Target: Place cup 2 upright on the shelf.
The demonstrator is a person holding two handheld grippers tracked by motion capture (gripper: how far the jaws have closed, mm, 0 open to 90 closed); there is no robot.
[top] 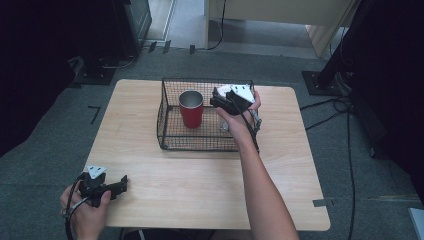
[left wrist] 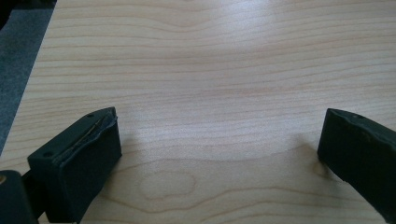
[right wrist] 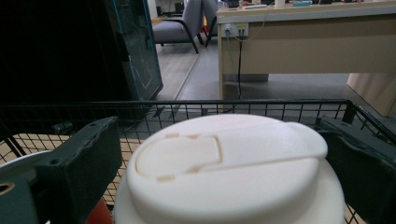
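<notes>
The right gripper (top: 226,102) is being held inside the wire basket (top: 167,137), at its right end, beside the red cup (top: 191,109). A white lidded cup (right wrist: 229,172) is sitting between its jaws in the right gripper view; the jaws are standing wide on either side of the lid. Whether the pads are actually pressing on it cannot be told — a sliver of gap is seeming to show on both sides.

Risks being flagged:
- Grip is being taken at lid level. If only the lid is being pinched, it is likely to pop off on lifting, and the cup body would be dropped back into the basket.
- The lid rim is rounded and smooth, so slipping is being risked if the squeeze is light.
- Clearance is tight: the basket wall is just behind and the red cup is near, so either could be knocked or snagged on the way up.

The left gripper (top: 107,186) is being rested at the table's (left wrist: 224,70) near-left corner, jaws apart, nothing between them.
</notes>
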